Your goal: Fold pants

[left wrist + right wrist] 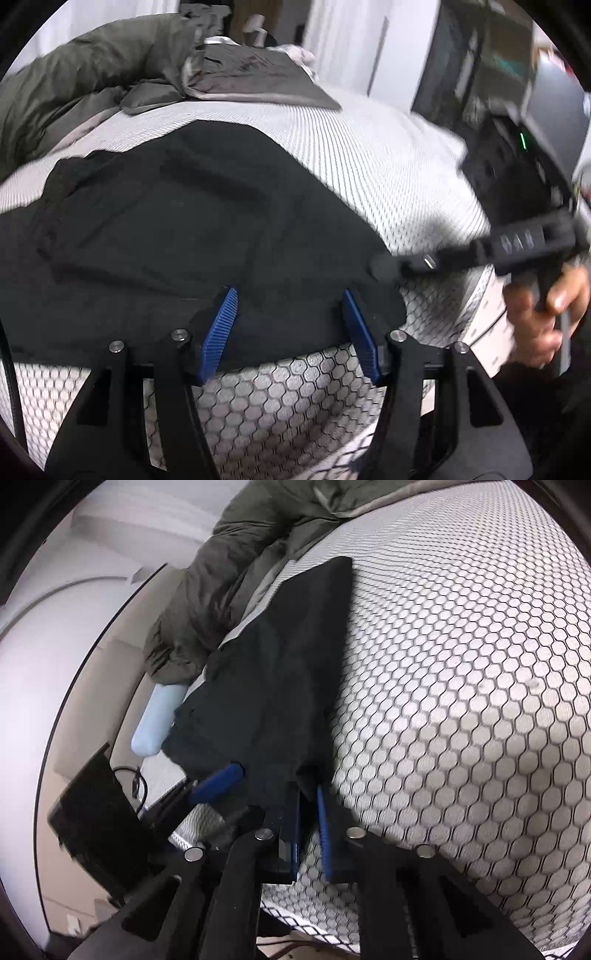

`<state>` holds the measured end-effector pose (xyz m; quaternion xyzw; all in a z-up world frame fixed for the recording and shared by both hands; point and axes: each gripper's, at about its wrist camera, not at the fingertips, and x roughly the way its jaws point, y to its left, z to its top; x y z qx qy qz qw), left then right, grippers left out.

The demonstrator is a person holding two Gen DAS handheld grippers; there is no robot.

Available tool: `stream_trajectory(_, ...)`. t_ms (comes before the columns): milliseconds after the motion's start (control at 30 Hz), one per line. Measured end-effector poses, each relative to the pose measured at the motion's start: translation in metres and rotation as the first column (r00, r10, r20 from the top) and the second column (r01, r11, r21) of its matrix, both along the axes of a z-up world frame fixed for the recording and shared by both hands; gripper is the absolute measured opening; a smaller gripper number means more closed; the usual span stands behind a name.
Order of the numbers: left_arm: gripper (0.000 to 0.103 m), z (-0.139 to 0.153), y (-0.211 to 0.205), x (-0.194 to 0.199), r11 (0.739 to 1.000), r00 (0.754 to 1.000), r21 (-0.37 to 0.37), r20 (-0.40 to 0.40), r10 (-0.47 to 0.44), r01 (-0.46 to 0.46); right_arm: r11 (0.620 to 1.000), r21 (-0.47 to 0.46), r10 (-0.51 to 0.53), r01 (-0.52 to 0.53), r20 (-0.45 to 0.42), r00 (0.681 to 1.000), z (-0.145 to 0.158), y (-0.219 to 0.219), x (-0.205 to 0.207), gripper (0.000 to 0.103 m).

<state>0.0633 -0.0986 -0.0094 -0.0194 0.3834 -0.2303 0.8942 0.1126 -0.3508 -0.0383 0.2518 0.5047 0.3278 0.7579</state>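
Observation:
Black pants (166, 229) lie spread flat on a white mattress (369, 155) with a honeycomb cover. My left gripper (290, 325) is open, its blue pads (221, 332) wide apart over the pants' near edge and not pressing the cloth. To the right, my right gripper (384, 267) pinches the pants' edge, with a hand (543, 314) on its handle. In the right wrist view the right gripper (309, 812) is shut on a corner of the pants (273, 672). One blue finger (218, 782) of the left gripper rests on the cloth to its left.
A grey-green duvet (92, 74) is bunched along the far side of the mattress (461, 701), with a dark grey folded cover (251, 77) beside it. A pale blue pad (155, 720) and a black device with a cable (92, 812) lie past the mattress edge. Dark shelving (480, 55) stands behind.

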Motion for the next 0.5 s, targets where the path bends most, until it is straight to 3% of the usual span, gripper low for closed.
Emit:
stream_trajectory(100,0.057,0.01,0.011,0.002,0.998,0.999,-0.054,0.014,0.036,-0.035,0.997,0.061,0.046,-0.045,-0.013,0.999,0.002,-0.005,-0.018,0.005)
stream_trajectory(200,0.057,0.022,0.01,0.0,0.996,0.997,-0.066,0.046,0.066,-0.063,0.983,-0.138,0.121,-0.119,0.006,0.993,0.002,0.01,-0.028,0.005)
stream_trajectory(233,0.057,0.023,0.005,0.004,0.996,0.997,-0.065,0.048,0.06,-0.056,0.984,-0.133,0.121,-0.118,0.014,0.993,0.006,0.01,-0.028,0.008)
stream_trajectory(267,0.057,0.022,-0.001,0.004,0.997,0.998,-0.06,0.045,0.049,-0.046,0.991,-0.093,0.096,-0.093,0.031,0.995,0.013,0.004,-0.027,0.012)
stream_trajectory(333,0.059,0.014,-0.018,0.009,1.0,1.0,-0.005,0.023,0.014,-0.014,0.998,-0.063,0.024,-0.018,0.092,0.995,0.032,-0.003,-0.021,0.04)
stream_trajectory(367,0.06,0.008,-0.027,0.01,0.999,1.0,0.046,0.003,0.011,-0.011,0.998,-0.054,-0.01,0.016,0.114,0.993,0.037,-0.008,-0.019,0.047)
stream_trajectory(433,0.062,-0.004,-0.039,0.013,0.993,1.0,0.115,-0.006,0.007,-0.006,0.998,-0.033,-0.052,0.057,0.133,0.99,0.044,-0.009,-0.004,0.05)
stream_trajectory(500,0.062,-0.006,-0.044,0.013,0.989,1.0,0.149,0.004,-0.005,0.004,0.996,-0.088,-0.017,0.025,0.088,0.996,0.035,0.005,0.017,0.05)
